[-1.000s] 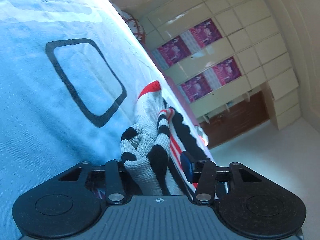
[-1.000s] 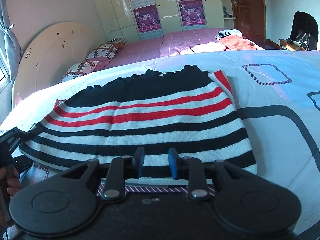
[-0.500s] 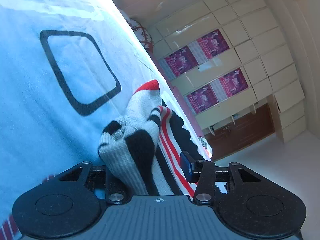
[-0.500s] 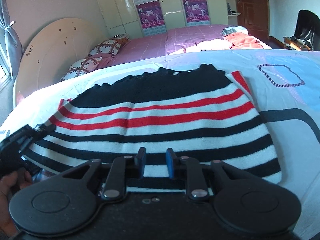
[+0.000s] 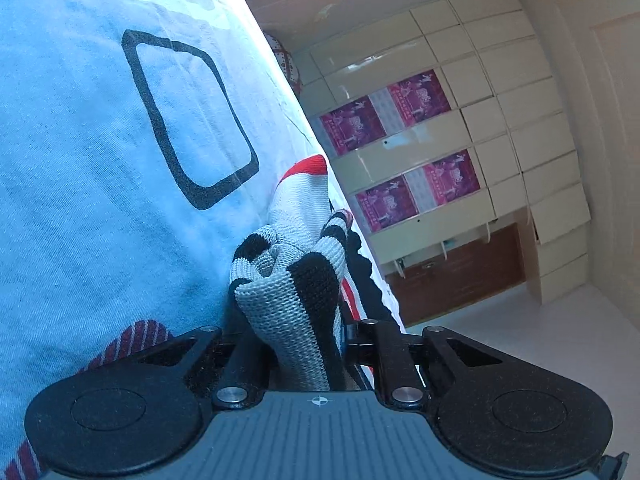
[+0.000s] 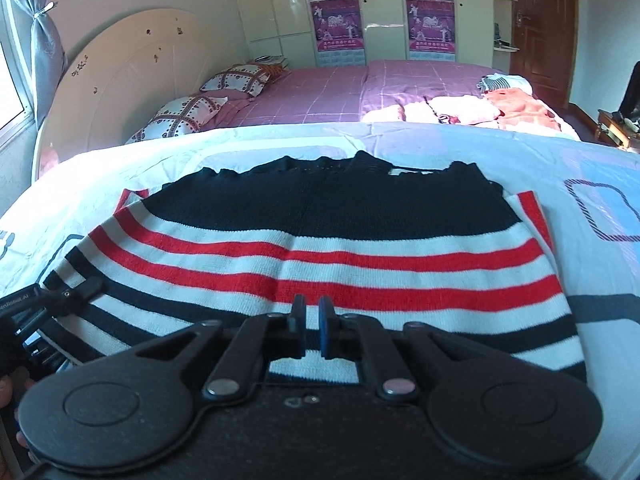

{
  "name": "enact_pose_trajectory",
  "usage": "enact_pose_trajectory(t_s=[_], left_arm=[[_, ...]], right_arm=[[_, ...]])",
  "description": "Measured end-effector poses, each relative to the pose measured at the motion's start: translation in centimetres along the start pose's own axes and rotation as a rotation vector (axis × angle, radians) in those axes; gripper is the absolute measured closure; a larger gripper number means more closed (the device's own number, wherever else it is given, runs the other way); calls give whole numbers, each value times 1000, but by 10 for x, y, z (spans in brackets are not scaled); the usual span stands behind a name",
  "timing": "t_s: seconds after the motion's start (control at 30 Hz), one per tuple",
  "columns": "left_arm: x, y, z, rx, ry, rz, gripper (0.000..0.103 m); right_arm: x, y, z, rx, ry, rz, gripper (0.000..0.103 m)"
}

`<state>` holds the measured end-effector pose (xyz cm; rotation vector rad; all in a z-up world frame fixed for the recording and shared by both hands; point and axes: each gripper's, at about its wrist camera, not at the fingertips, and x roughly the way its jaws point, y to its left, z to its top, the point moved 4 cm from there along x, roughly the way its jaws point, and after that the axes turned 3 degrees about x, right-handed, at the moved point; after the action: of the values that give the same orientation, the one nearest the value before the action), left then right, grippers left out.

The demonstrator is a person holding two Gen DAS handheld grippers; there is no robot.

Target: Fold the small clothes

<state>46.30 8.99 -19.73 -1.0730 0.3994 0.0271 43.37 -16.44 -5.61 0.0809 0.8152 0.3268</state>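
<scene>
A striped knit sweater, black, white and red, lies flat on the pale blue bedsheet. My left gripper is shut on a bunched corner of the sweater; it also shows at the sweater's left edge in the right wrist view. My right gripper hovers over the sweater's near hem, its jaws almost closed with a narrow gap and no cloth between them.
The sheet has black outlined squares. A striped maroon cloth peeks from under the sheet. Behind lie a pink bed with pillows, loose clothes, a wardrobe and a door.
My right gripper's jaws have narrowed to a small gap and it has moved forward over the sweater. My left gripper keeps its hold on the bunched corner, shifting slightly.
</scene>
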Motion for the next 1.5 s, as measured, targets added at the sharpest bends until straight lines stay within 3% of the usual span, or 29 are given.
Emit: enact_pose_trajectory(t_s=[0.33,0.4,0.5,0.8,1.2,1.5], left_arm=[[-8,-7,-2,77,-31,73,88],[-8,-9,-2,87,-37,83,88],[-11,-10,-3,98,-46,94,88],[-19,-11,-6,130,-59,122,88],[-38,-31,4,167,-64,128,88],[-46,-85,9,326,-62,88,88]], right_arm=[[26,-6,-12,16,23,92,100],[22,-4,-7,0,16,94,96],[31,-5,-7,-31,31,98,100],[30,-16,-17,-8,-37,163,101],[33,-32,-24,48,-68,255,103],[32,-34,-28,57,-78,270,103]])
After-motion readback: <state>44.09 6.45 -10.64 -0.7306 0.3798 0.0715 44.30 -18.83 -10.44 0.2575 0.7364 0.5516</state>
